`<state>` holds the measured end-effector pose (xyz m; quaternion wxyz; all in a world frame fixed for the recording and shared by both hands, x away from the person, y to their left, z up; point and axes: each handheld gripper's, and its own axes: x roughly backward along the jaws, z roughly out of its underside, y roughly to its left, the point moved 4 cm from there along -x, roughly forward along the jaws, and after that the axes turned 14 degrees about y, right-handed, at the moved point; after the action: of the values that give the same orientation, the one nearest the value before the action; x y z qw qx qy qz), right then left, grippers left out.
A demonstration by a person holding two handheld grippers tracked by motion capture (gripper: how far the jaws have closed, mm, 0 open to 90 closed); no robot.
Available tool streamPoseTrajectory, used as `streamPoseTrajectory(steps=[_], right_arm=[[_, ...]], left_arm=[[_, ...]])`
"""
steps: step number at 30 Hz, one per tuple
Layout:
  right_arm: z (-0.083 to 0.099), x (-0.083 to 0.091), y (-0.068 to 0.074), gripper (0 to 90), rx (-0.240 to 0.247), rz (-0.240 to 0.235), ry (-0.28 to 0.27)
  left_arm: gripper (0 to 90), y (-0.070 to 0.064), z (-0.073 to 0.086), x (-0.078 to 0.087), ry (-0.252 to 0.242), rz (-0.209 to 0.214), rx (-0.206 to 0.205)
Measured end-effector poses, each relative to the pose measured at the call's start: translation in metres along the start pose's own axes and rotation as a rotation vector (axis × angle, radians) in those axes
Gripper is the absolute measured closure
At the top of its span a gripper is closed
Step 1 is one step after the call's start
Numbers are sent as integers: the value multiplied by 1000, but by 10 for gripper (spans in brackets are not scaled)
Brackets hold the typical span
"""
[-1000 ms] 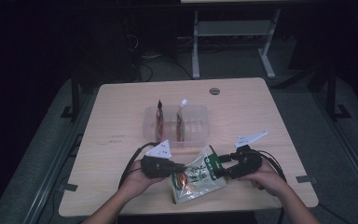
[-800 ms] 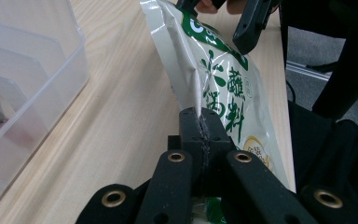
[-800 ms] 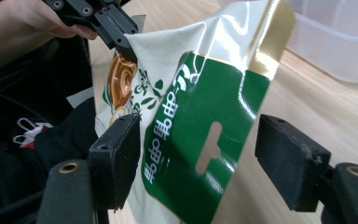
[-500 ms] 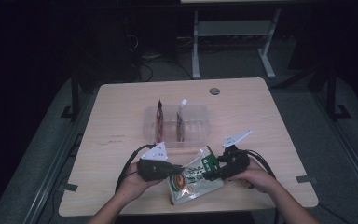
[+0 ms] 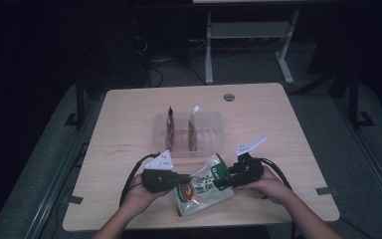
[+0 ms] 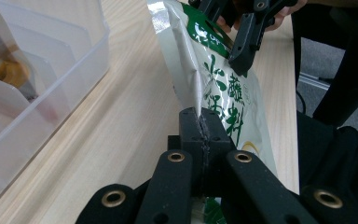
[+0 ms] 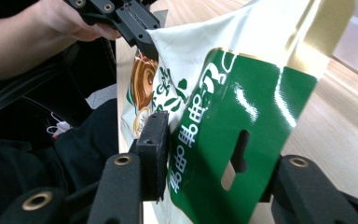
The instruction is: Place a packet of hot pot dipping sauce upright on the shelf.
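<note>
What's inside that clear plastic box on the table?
The clear plastic box has divider walls, and two pouches stand upright in it: a dark pouch and a pale-topped pouch. The lower parts of both are blurred behind the box wall, so their contents cannot be told.
</note>
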<state>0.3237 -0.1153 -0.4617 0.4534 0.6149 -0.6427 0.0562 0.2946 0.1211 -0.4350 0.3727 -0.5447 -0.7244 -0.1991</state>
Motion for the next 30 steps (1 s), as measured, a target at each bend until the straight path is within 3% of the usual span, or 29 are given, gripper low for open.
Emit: streamPoseTrajectory(steps=[15, 20, 22, 25, 28, 30], right_arm=[[0, 1, 1, 869, 2, -73, 6], [-1, -1, 1, 900, 16, -46, 3], [-1, 0, 2, 900, 20, -38, -8], [-3, 1, 4, 900, 33, -34, -21], [-4, 4, 6, 900, 44, -28, -25], [-4, 6, 5, 900, 50, -10, -30]], left_arm=[[900, 2, -1, -1, -15, 4, 4], [895, 5, 0, -2, -17, -8, 10], [873, 7, 0, -2, -10, -31, 8], [793, 10, 0, 3, -28, -28, 34], [710, 16, 2, 15, -75, -61, 76], [720, 19, 5, 22, -88, -73, 93]])
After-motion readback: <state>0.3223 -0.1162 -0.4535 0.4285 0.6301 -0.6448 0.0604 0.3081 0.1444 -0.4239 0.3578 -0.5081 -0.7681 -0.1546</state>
